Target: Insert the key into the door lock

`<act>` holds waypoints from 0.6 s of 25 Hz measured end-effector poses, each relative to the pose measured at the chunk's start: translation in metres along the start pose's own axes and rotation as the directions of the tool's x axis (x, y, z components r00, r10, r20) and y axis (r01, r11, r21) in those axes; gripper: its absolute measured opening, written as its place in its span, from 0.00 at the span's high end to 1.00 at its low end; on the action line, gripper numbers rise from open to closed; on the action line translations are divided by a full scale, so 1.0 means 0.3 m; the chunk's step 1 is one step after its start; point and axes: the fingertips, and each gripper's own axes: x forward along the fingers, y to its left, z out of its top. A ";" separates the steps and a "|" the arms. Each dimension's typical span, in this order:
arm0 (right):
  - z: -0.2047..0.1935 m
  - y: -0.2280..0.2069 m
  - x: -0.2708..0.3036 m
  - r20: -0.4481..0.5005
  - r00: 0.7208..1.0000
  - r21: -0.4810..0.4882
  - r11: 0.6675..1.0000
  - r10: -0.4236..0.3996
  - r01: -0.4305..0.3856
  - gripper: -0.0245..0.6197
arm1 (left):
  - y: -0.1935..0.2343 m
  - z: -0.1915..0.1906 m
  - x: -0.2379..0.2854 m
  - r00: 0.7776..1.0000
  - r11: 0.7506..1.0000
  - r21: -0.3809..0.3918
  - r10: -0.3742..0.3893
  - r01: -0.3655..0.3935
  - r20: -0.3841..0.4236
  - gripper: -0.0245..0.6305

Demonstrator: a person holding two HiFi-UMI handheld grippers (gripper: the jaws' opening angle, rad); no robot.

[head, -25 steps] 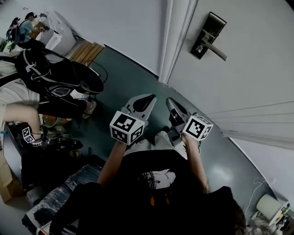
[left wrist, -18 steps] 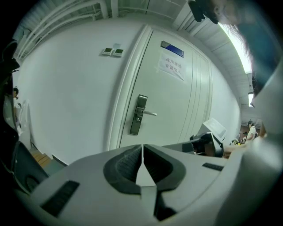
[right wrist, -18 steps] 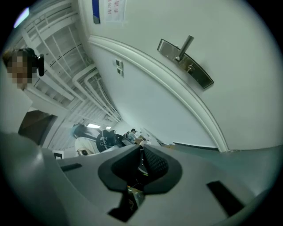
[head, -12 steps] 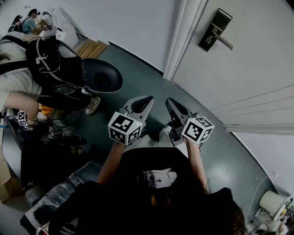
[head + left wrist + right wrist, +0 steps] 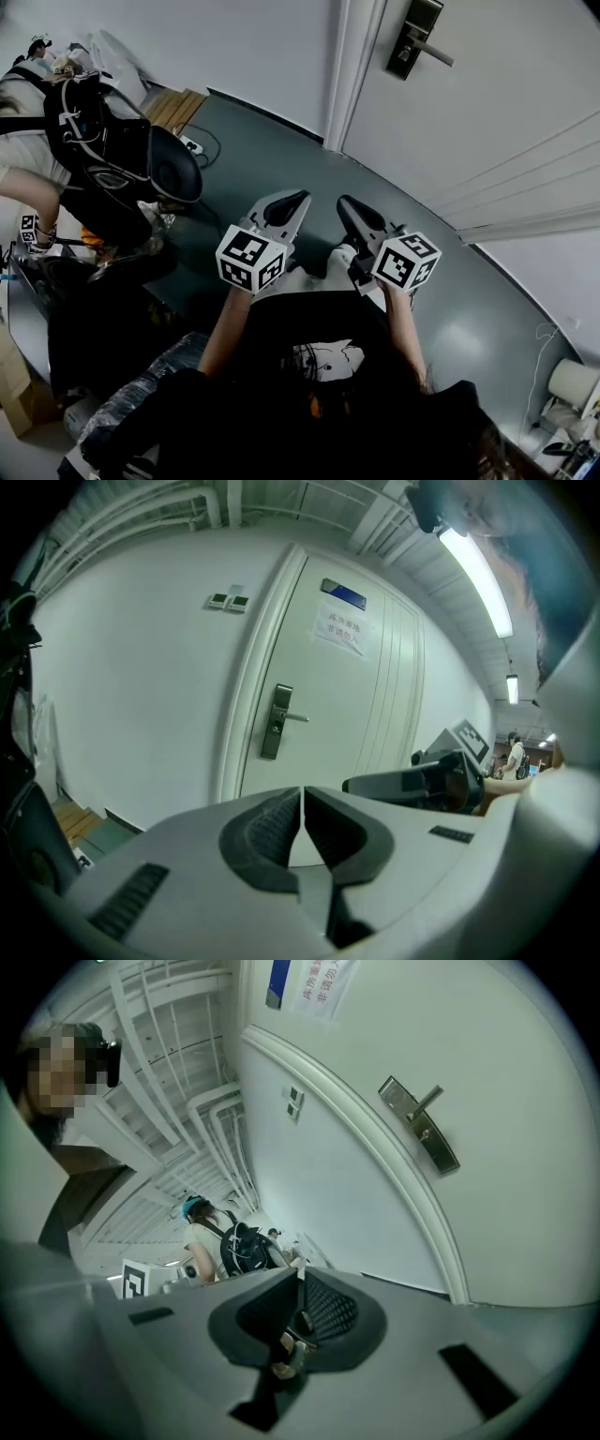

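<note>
The door lock (image 5: 412,42), a dark plate with a silver lever handle, sits on the white door (image 5: 487,122) at the top of the head view, well beyond both grippers. It also shows ahead in the left gripper view as the lock (image 5: 277,722), and in the right gripper view as the lock (image 5: 419,1126). My left gripper (image 5: 292,202) is shut with nothing between its jaws (image 5: 303,795). My right gripper (image 5: 347,208) is shut on a small metal key (image 5: 298,1324); its ring hangs behind the pads, and a thin tip pokes out at the front.
A person with a black backpack (image 5: 98,141) stands at the left near a dark chair (image 5: 173,164). Wooden boards (image 5: 173,106) lean by the wall. The door frame (image 5: 352,66) runs left of the lock. A paper roll (image 5: 574,382) sits at the lower right. A notice (image 5: 339,630) hangs on the door.
The lock has drifted up and a little left in the head view. The backpack person has shifted at the left. Both grippers stay shut, side by side, in much the same place.
</note>
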 end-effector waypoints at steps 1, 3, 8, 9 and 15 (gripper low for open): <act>-0.004 0.008 -0.010 0.005 1.000 -0.003 1.000 -0.004 0.004 0.94 | -0.008 -0.002 -0.008 1.000 1.000 0.002 -0.006 0.006 0.003 0.94; -0.011 0.034 -0.034 0.017 1.000 -0.015 1.000 -0.014 0.014 0.94 | -0.029 -0.003 -0.033 1.000 1.000 0.010 -0.019 0.018 0.009 0.94; -0.010 0.063 -0.082 0.048 0.998 -0.032 0.998 -0.045 0.047 0.94 | -0.074 -0.010 -0.059 0.998 0.998 0.026 -0.058 0.058 0.007 0.94; -0.007 0.058 -0.084 0.051 0.997 -0.034 0.998 -0.051 0.053 0.94 | -0.078 -0.011 -0.058 0.998 0.998 0.028 -0.063 0.063 0.006 0.94; -0.001 0.028 -0.085 0.053 0.995 -0.054 0.995 -0.080 0.083 0.94 | -0.090 -0.025 -0.044 0.997 0.996 0.034 -0.083 0.083 0.001 0.94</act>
